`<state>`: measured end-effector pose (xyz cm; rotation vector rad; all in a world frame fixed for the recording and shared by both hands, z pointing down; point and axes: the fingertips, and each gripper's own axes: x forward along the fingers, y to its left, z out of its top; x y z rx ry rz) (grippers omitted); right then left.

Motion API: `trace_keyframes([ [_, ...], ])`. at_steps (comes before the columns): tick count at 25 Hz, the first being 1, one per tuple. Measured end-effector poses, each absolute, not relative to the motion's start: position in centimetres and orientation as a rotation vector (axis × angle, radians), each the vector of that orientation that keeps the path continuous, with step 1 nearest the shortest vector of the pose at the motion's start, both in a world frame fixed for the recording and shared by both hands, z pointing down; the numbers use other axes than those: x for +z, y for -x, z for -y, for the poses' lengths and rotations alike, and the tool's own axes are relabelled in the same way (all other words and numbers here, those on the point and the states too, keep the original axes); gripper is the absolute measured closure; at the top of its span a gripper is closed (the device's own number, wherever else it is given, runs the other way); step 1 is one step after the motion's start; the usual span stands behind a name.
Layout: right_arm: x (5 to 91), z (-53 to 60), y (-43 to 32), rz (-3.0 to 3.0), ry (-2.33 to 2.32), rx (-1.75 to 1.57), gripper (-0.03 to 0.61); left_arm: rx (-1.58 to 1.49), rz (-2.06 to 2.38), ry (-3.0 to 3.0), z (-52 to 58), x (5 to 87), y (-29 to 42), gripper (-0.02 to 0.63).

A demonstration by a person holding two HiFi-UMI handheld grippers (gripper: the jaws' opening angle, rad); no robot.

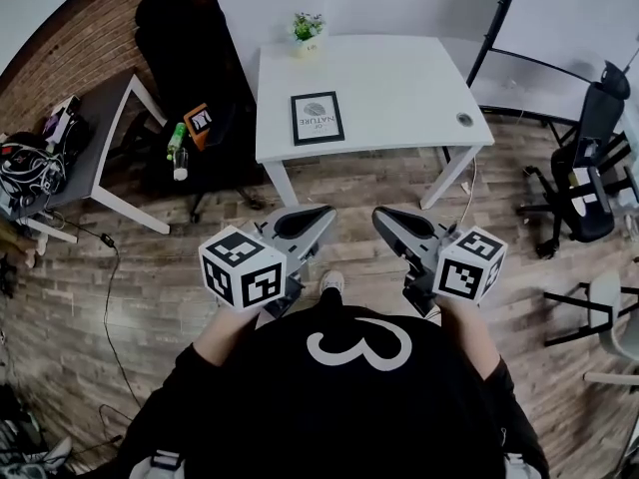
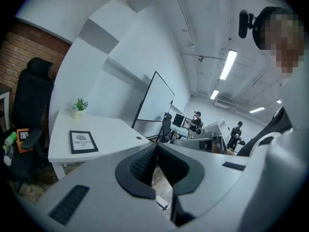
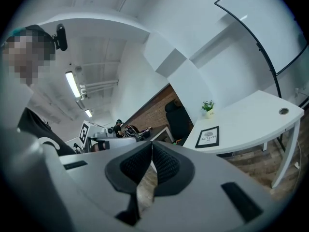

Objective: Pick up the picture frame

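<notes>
A black picture frame (image 1: 318, 118) with a white print lies flat on the white table (image 1: 399, 88), near its front left edge. It also shows in the left gripper view as the frame (image 2: 83, 141) and in the right gripper view as the frame (image 3: 208, 137). My left gripper (image 1: 321, 214) and right gripper (image 1: 384, 217) are held side by side over the wooden floor, short of the table's front edge. Both are shut and hold nothing; their tips meet in each gripper view, left gripper (image 2: 156, 148), right gripper (image 3: 151, 145).
A small potted plant (image 1: 307, 31) stands at the table's back left corner. A black office chair (image 1: 195, 58) with a bottle and orange item sits left of the table, a grey side table (image 1: 95, 148) further left. More chairs (image 1: 589, 158) and a whiteboard (image 1: 559, 28) stand right.
</notes>
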<state>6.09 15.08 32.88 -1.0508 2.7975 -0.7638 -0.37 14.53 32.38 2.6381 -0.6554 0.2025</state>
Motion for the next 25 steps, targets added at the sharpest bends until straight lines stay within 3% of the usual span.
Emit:
trace_keyframes([
  [15,32.4,3.6,-4.8,-2.801,1.090,-0.794,0.554,0.198,0.619,-2.615,4.5,32.0,1.7,0.597],
  [25,33.2,8.2,-5.3,-2.762,1.142,-0.803,0.554,0.188,0.612,-2.613,9.9,32.6,1.7,0.597],
])
